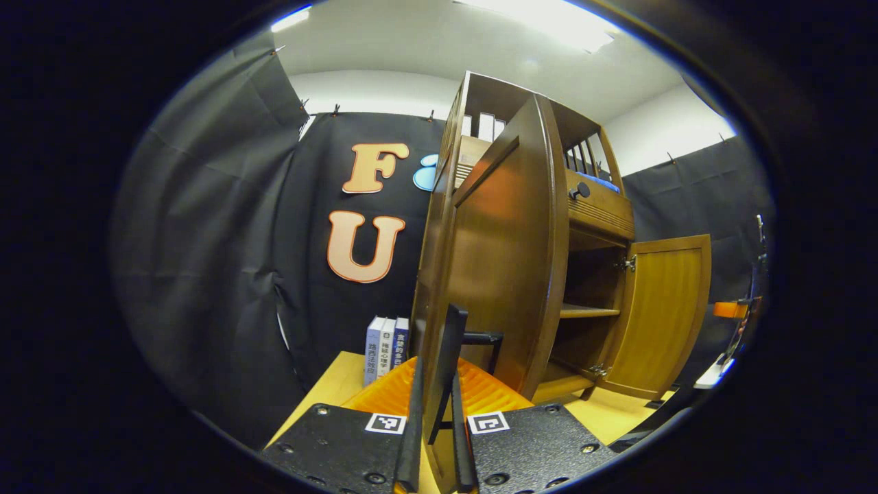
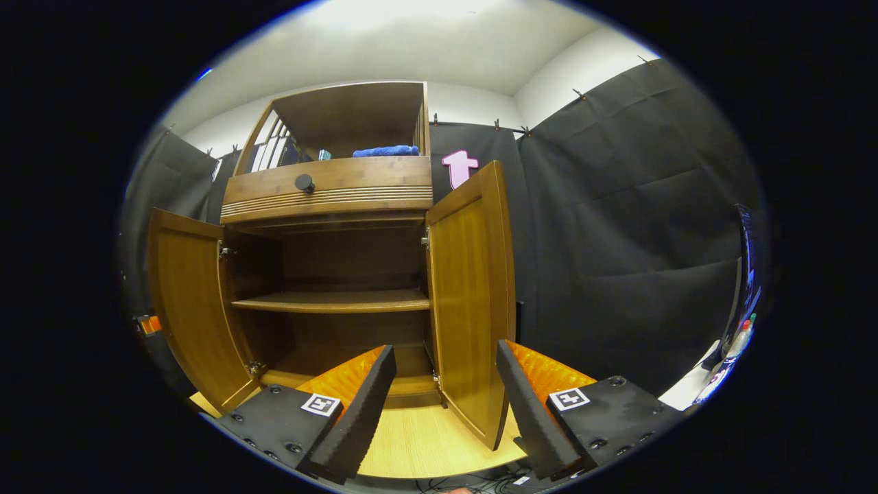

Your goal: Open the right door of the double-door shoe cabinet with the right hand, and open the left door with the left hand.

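since the left gripper [image 1: 439, 439] clamps the left door [image 1: 501, 274] to swing it, the right gripper [image 2: 446, 412] gapes beside the right door [image 2: 473, 302], centre frame.

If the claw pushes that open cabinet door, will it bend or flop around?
Probably not. The left door looks like a thick, solid wooden panel, so it should stay stiff. It hangs on metal hinges like the right door's, so it would likely swing rather than flop.

Book spines [image 1: 386, 346]: lettering unreadable.
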